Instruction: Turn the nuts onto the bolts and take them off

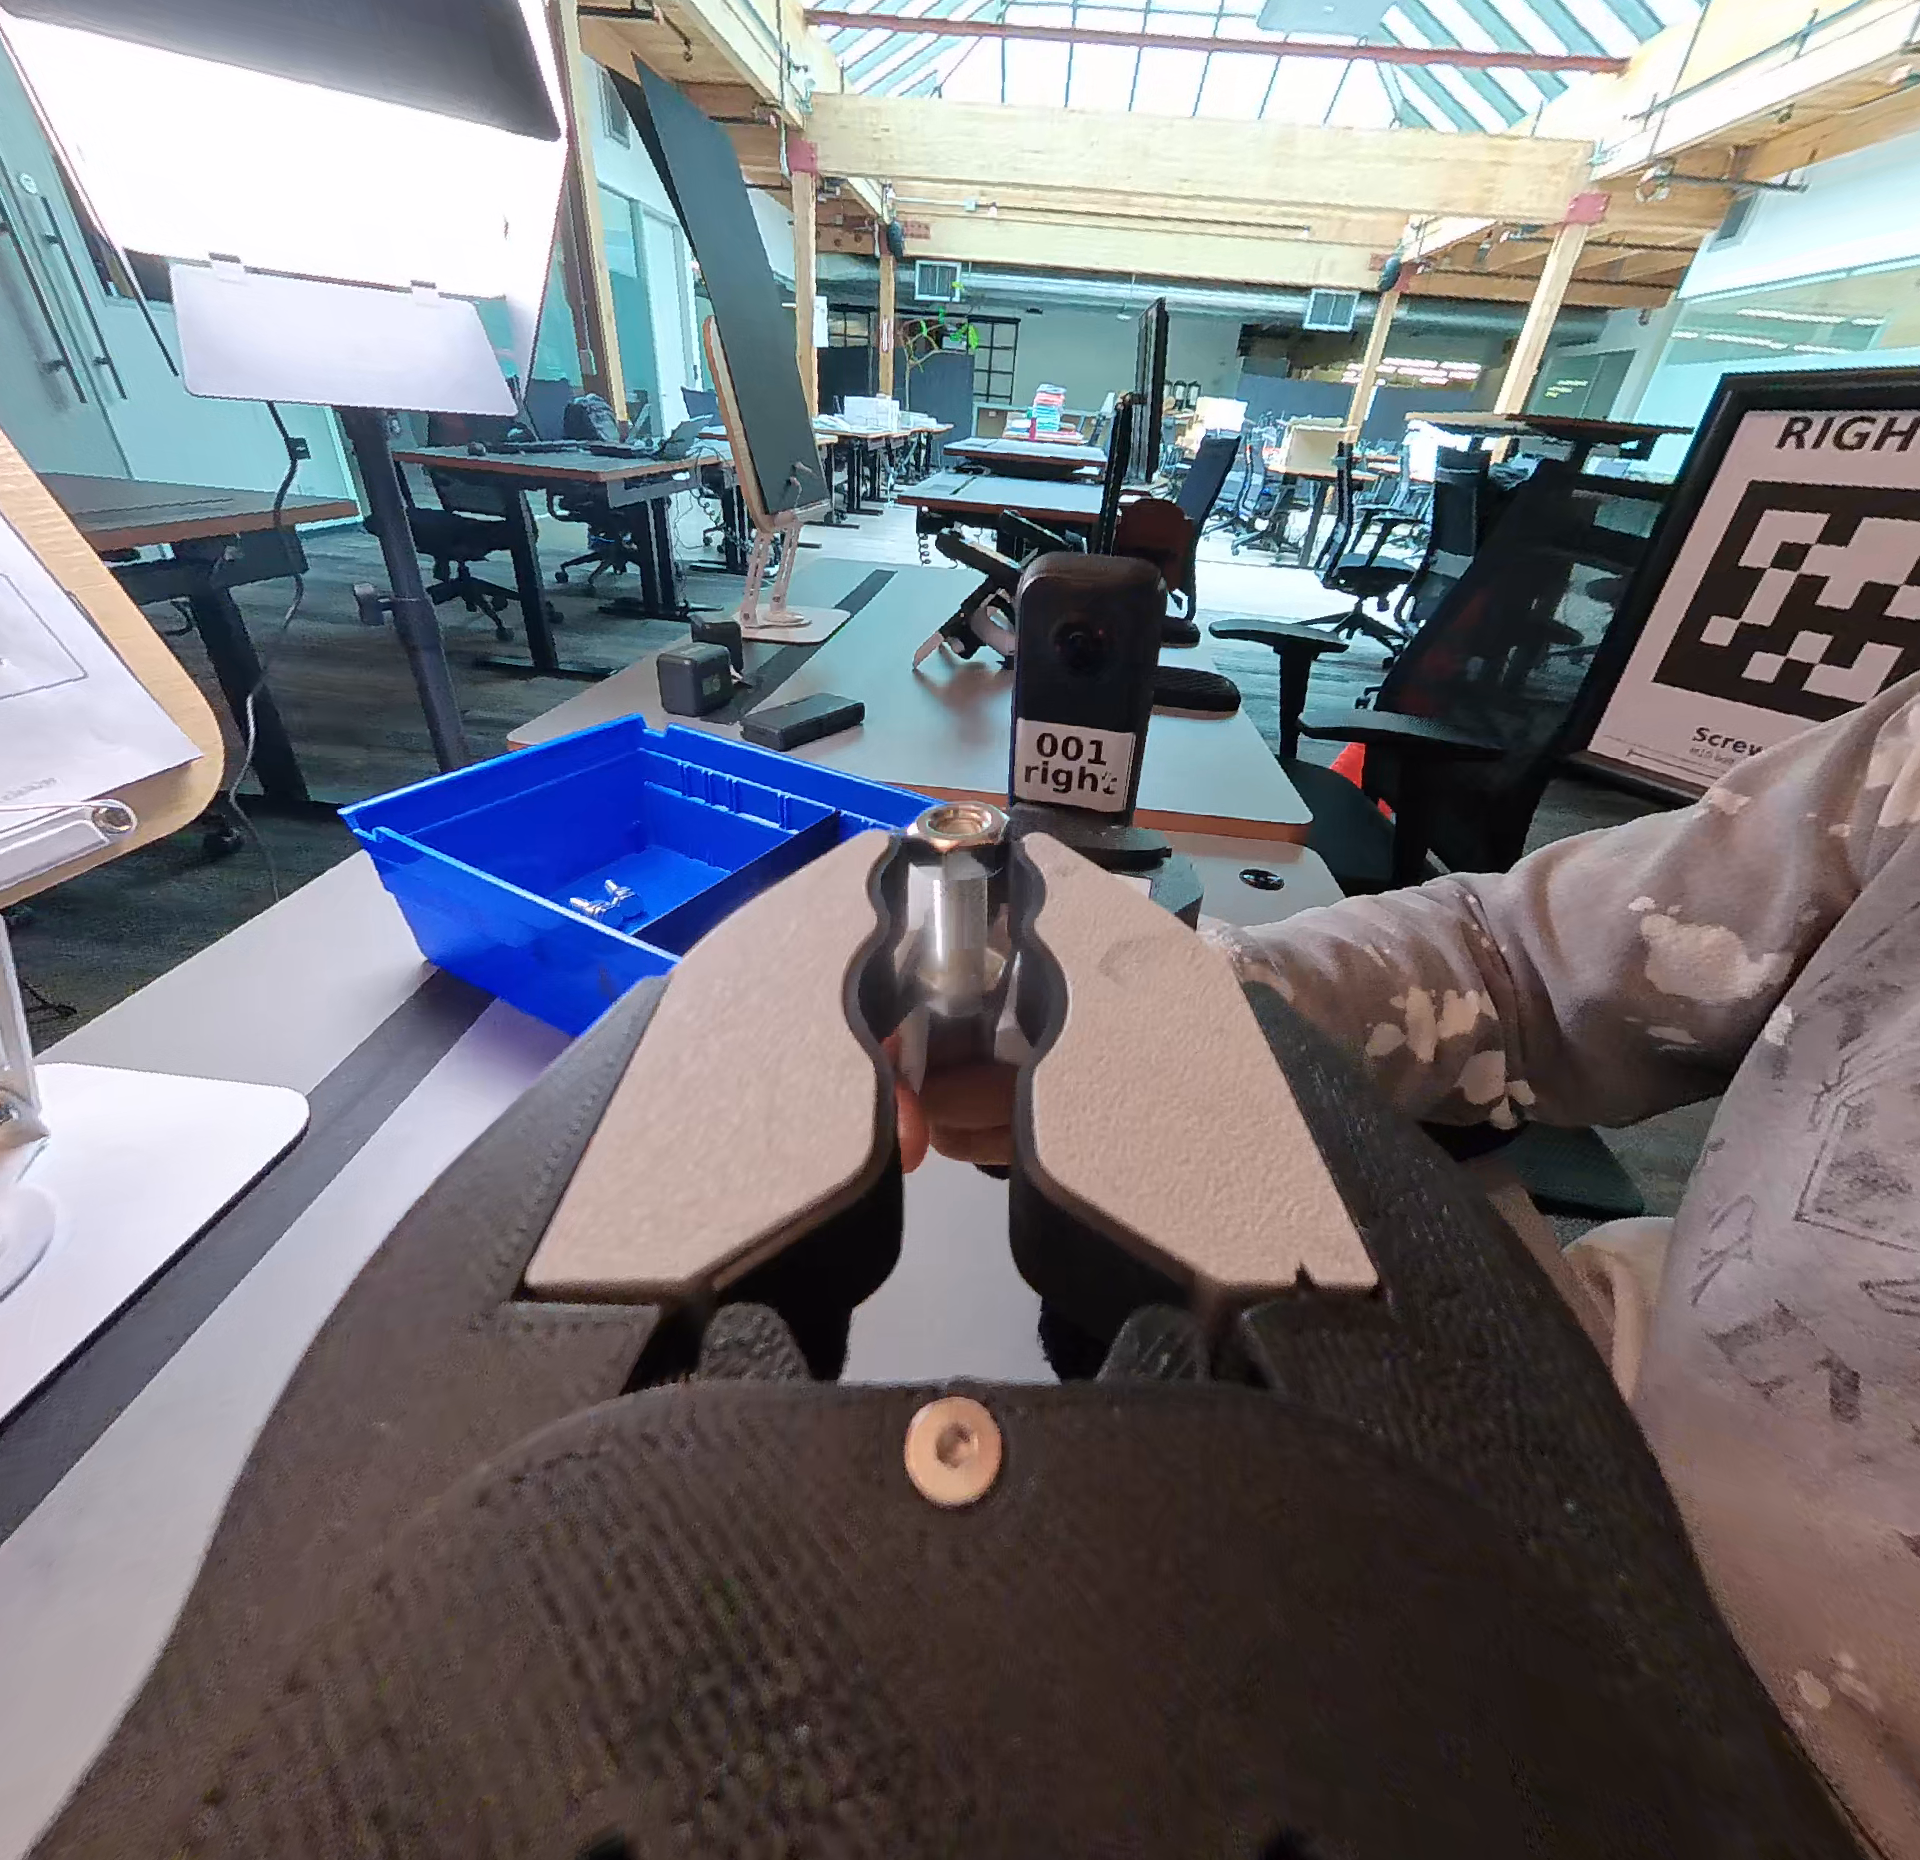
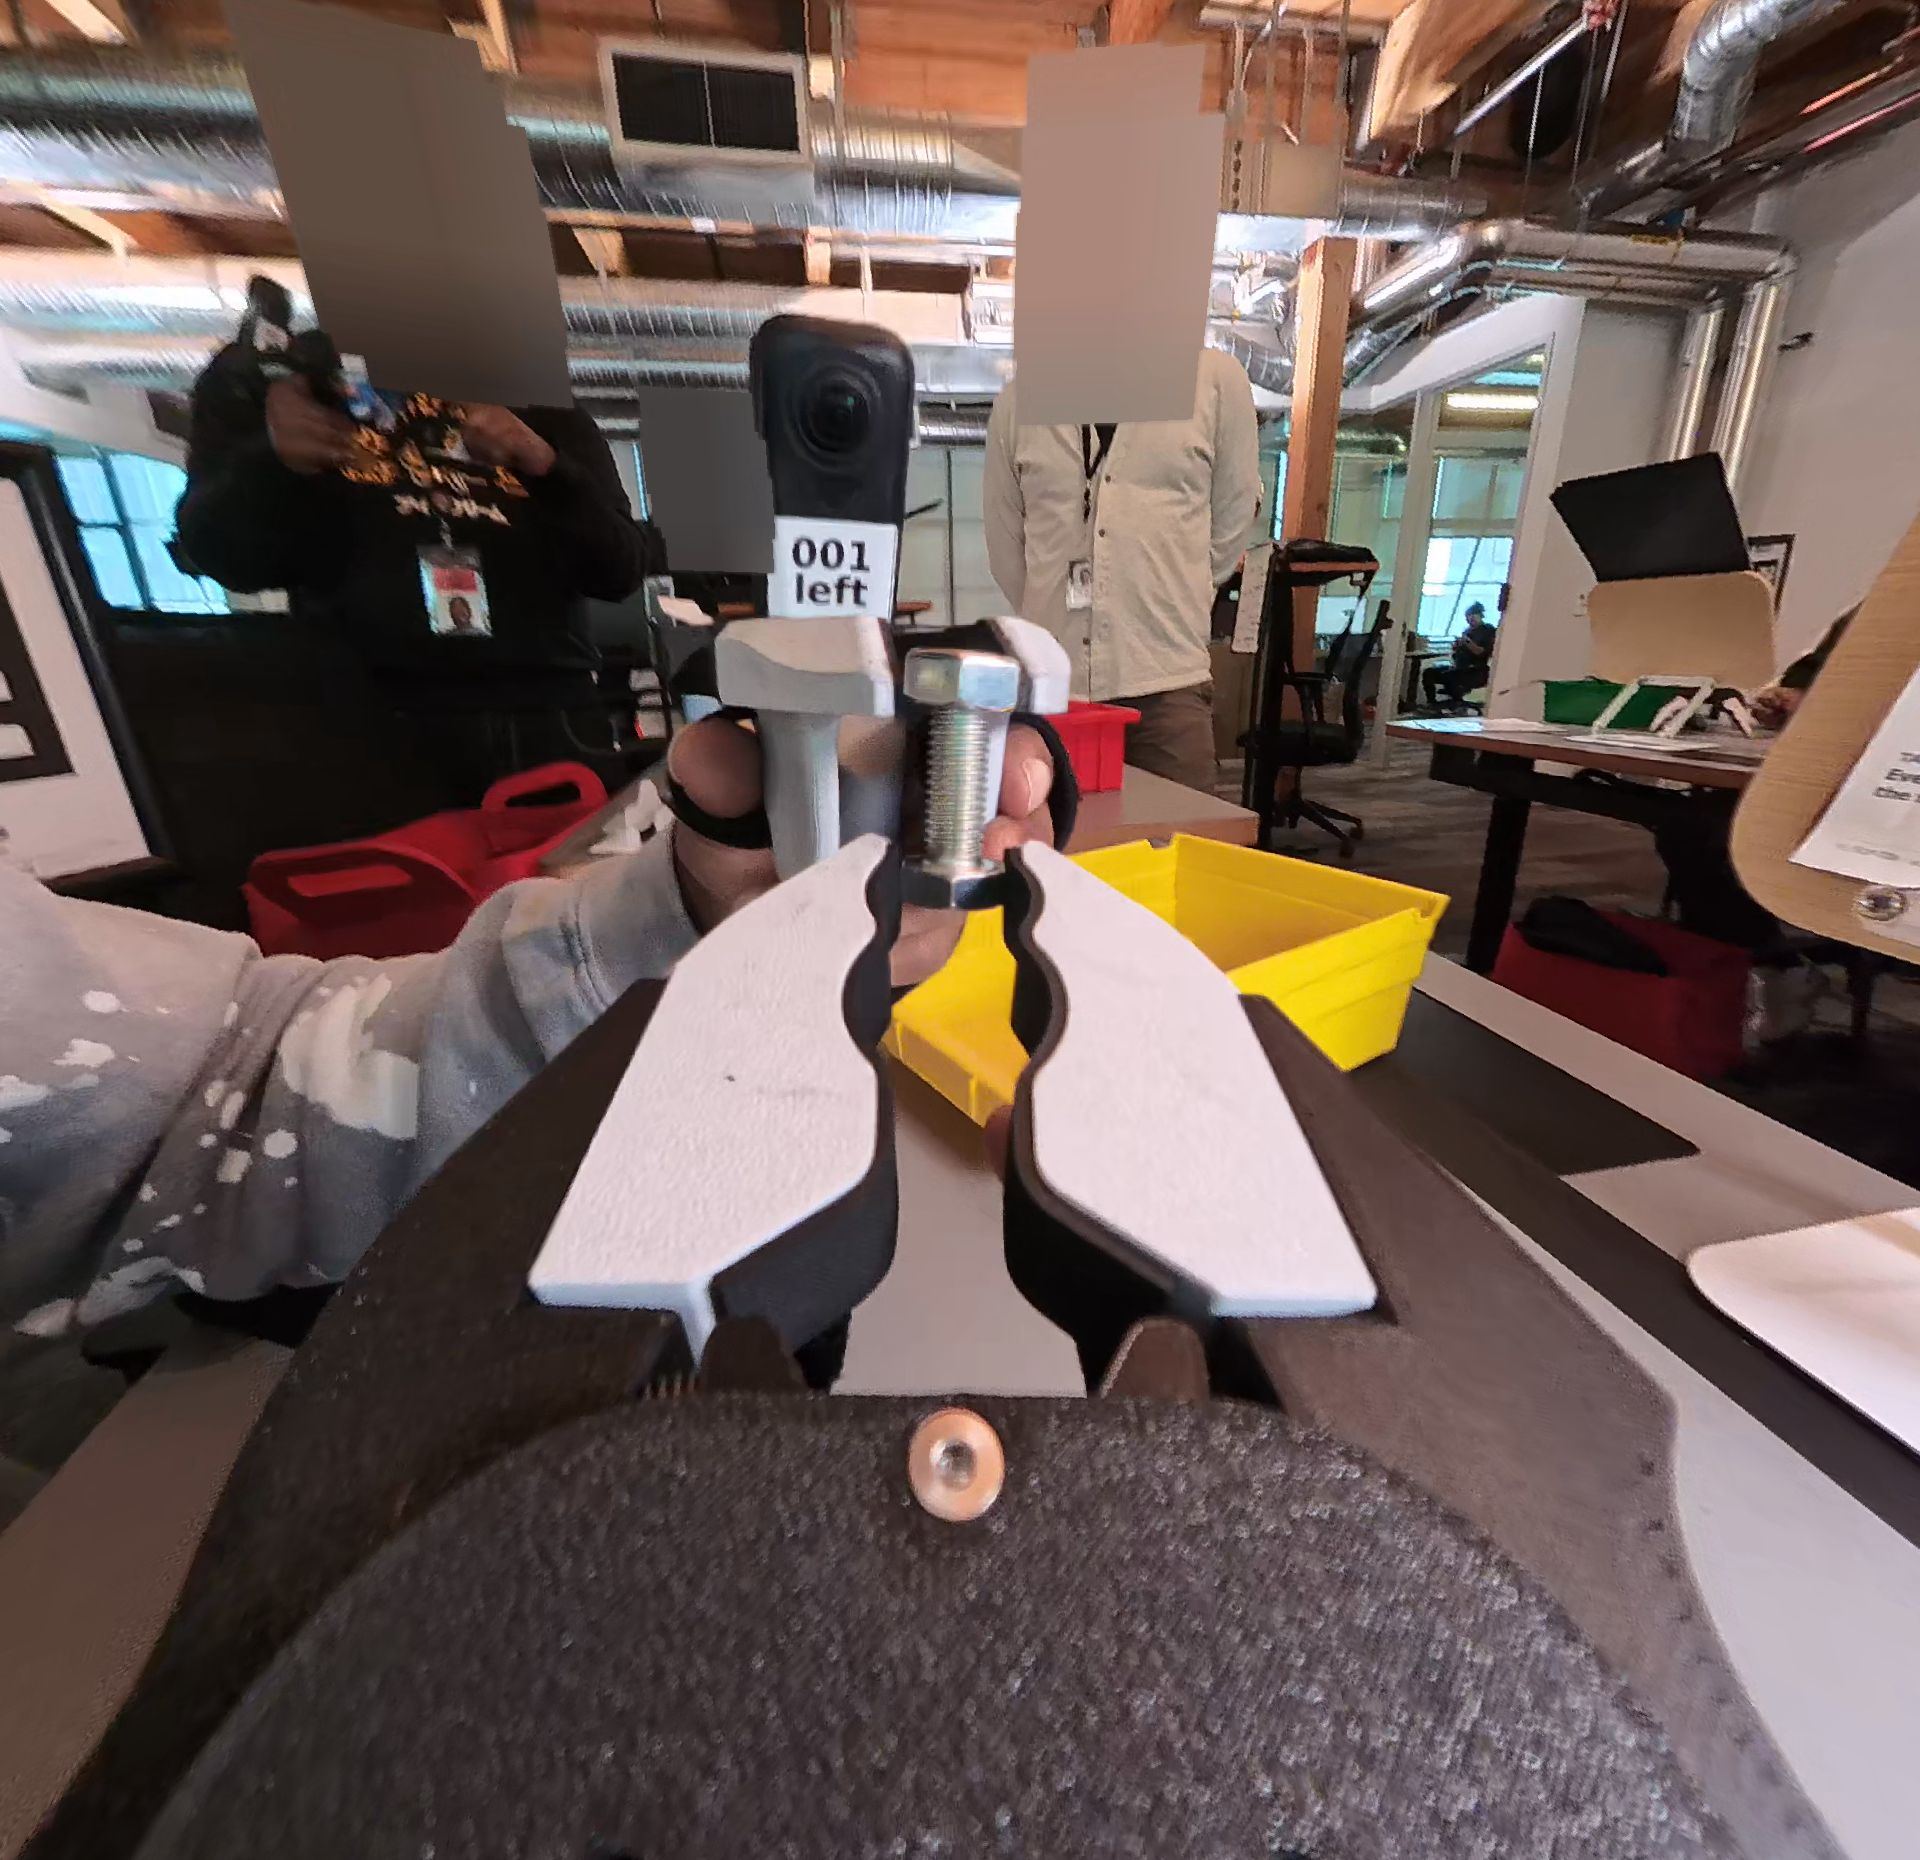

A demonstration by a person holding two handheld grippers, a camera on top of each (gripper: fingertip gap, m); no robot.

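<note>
Bolt [image 2: 958, 771], a bright steel hex-head piece with a threaded shank, stands upright at the centre of the right wrist view. Its hex head sits on top, pinched between the pale, rough-textured fingers [image 2: 800, 667] of the left gripper [image 2: 894, 667] beyond it. A hex nut [image 2: 951, 880] is at the lower end of the thread, and the right gripper [image 2: 951, 865] has its two curved, white-faced fingers closed against that nut's sides.

In the left wrist view the same bolt [image 1: 951, 927] runs away from the camera through the scalloped gap between the left gripper's [image 1: 951, 854] grey, grainy fingers, which press on it. The nut [image 1: 961, 826] shows at the far tip as a shiny ring, centre frame.

A blue plastic bin [image 1: 499, 875] with ribbed dividers sits on the grey table [image 1: 260, 1000] at centre left, holding small metal wing nuts [image 1: 608, 901]. A yellow plastic bin [image 2: 1299, 937] sits at centre right of the right wrist view. A speckled grey sleeve [image 1: 1507, 979] enters from the right.
</note>
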